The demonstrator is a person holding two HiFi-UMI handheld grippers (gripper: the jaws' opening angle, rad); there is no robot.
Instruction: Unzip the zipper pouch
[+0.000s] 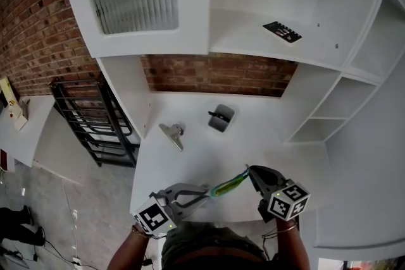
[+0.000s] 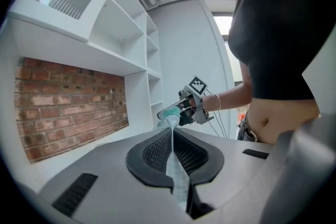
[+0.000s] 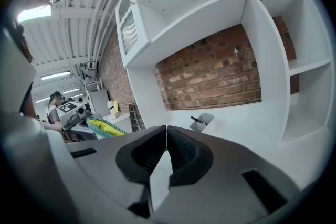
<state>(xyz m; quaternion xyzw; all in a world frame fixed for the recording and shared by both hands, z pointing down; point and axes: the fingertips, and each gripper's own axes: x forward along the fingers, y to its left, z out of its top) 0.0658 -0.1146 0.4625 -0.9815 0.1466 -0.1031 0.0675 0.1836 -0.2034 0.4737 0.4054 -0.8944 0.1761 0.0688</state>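
A green and yellow zipper pouch (image 1: 229, 184) hangs stretched between my two grippers, just above the front of the white desk (image 1: 209, 155). My left gripper (image 1: 207, 193) is shut on the pouch's left end; in the left gripper view its pale mesh fabric (image 2: 170, 126) runs out from between the closed jaws (image 2: 172, 152). My right gripper (image 1: 250, 172) is shut on the opposite end, with a pale strip pinched between its pads (image 3: 165, 149). From the right gripper view the pouch (image 3: 105, 127) shows its yellow side, and the left gripper (image 3: 84, 122) holds it at the far left.
A grey holder with a pen (image 1: 221, 117) and a metal clip (image 1: 172, 134) lie farther back on the desk. A black flat item (image 1: 282, 31) rests on the shelf above. White shelving walls in the right side; a black metal rack (image 1: 95, 123) stands at the left.
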